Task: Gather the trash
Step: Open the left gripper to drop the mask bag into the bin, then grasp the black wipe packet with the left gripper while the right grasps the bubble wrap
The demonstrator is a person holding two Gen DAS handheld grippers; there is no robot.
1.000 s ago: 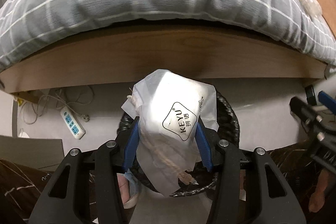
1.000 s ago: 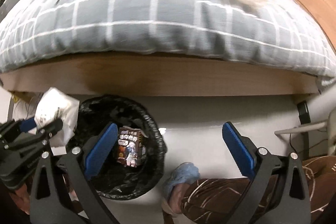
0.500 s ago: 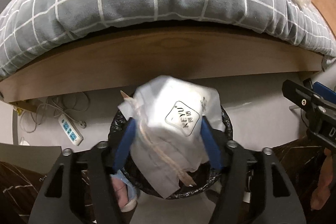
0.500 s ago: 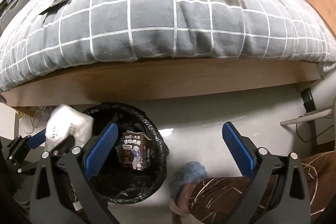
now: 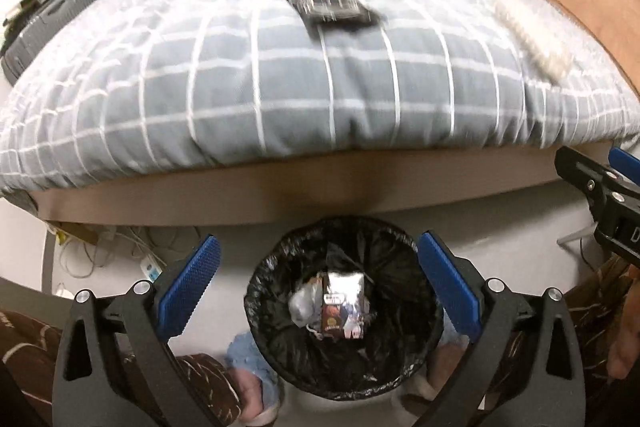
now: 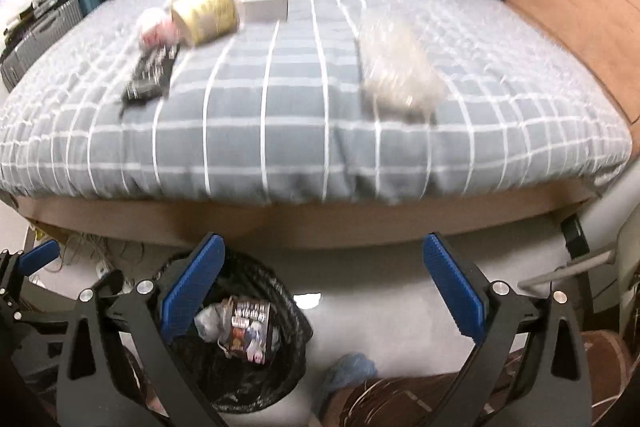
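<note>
**Both grippers empty over the bin**

The left gripper (image 5: 318, 281) is seen opening wide, nothing between its pads. The right gripper (image 6: 320, 283) is spread, empty. The trash (image 5: 344, 307) lies in the bin (image 5: 272, 331), lower centre.

Black-lined bin (image 5: 344, 311) with carton (image 5: 345, 307), perhaps crumpled white bag (image 5: 303, 305) inside.

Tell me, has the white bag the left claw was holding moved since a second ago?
Yes. It has dropped out of the opening left claw and now lies crumpled inside the black bin, beside the carton.
</note>
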